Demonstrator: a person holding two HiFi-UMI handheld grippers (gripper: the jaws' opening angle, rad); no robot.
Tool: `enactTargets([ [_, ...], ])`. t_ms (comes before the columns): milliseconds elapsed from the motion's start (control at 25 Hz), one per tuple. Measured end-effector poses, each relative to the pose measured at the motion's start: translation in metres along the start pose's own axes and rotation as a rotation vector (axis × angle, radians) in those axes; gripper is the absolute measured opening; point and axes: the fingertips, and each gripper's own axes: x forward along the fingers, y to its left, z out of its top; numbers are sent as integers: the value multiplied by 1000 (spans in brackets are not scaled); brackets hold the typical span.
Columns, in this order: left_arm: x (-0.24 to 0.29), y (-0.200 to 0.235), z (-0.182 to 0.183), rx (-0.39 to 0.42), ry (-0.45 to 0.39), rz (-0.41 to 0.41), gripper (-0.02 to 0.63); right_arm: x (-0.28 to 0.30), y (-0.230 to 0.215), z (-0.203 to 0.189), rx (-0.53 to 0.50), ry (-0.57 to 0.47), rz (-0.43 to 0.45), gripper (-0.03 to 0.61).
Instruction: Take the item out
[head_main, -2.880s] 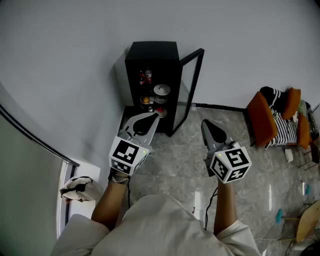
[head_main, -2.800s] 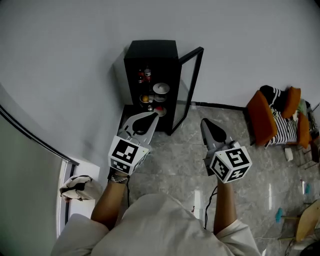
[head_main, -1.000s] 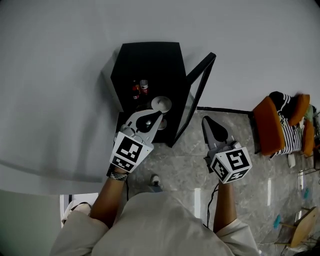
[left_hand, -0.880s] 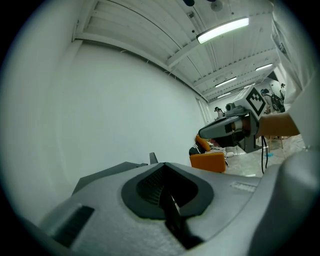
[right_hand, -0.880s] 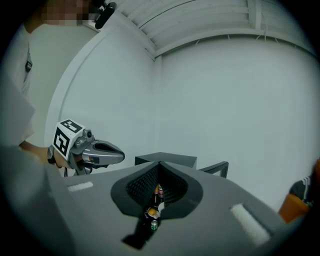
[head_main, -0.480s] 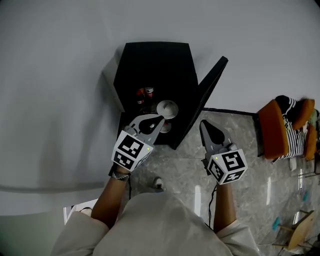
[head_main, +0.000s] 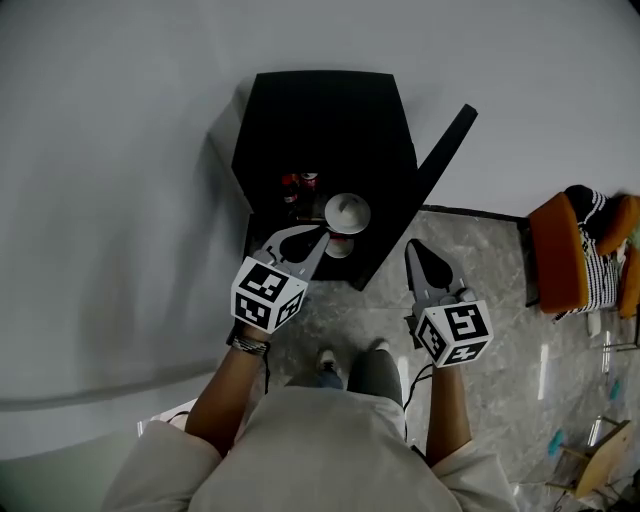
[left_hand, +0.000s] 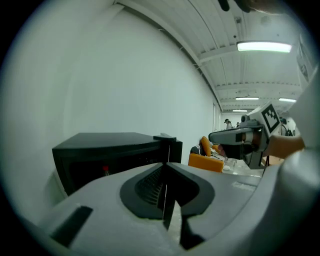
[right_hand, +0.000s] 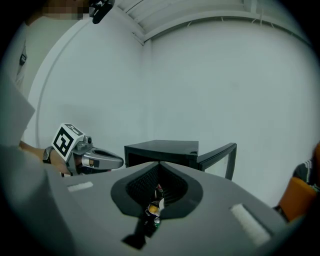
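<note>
A black cabinet (head_main: 320, 130) stands against the wall with its glass door (head_main: 440, 160) swung open. On its shelves I see red-capped bottles (head_main: 300, 183) and a white bowl (head_main: 347, 212), with another pale dish (head_main: 338, 247) below. My left gripper (head_main: 322, 232) points into the opening, its tip just left of the white bowl. Its jaws are opening from nearly together, with nothing between them (left_hand: 165, 167). My right gripper (head_main: 412, 248) hangs shut and empty to the right, in front of the door. In the right gripper view the cabinet (right_hand: 160, 148) lies straight ahead.
An orange chair (head_main: 560, 250) with striped cloth stands at the right. The person's feet (head_main: 345, 365) are on the grey stone floor just before the cabinet. The white wall runs behind and to the left of it.
The person has stepped closer, so the cabinet now sits nearer and more underneath. The left gripper's tip has come up to the shelf opening beside the white bowl.
</note>
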Motion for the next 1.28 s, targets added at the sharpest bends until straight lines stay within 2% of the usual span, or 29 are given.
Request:
enactTargets([
  [80,8,7,-16,-45,28,-8,23,7,-4,-7,11,10,-4,6],
  [240,30,12,-58,-31,145,-26,67,21,-12,-26,23,49,-13,6],
  [440,60,20,-90,-141,164,-33,75,37,-25,-57,51,91,-18,6],
  [600,82,28,-115,-145,215,-14,84,51,-28,-82,64,129,13,6],
  [800,105,46,-139,-324,195,18,89,68,-29,-107,72,179,46,6],
  [920,117,60,-162,-406,202,50,89,78,-31,-117,81,195,53,6],
  [1080,136,66,-192,-527,216,41,103,85,-32,-128,81,227,67,6],
  [1280,159,69,-230,-595,291,24,109,89,-33,-142,94,240,77,6],
])
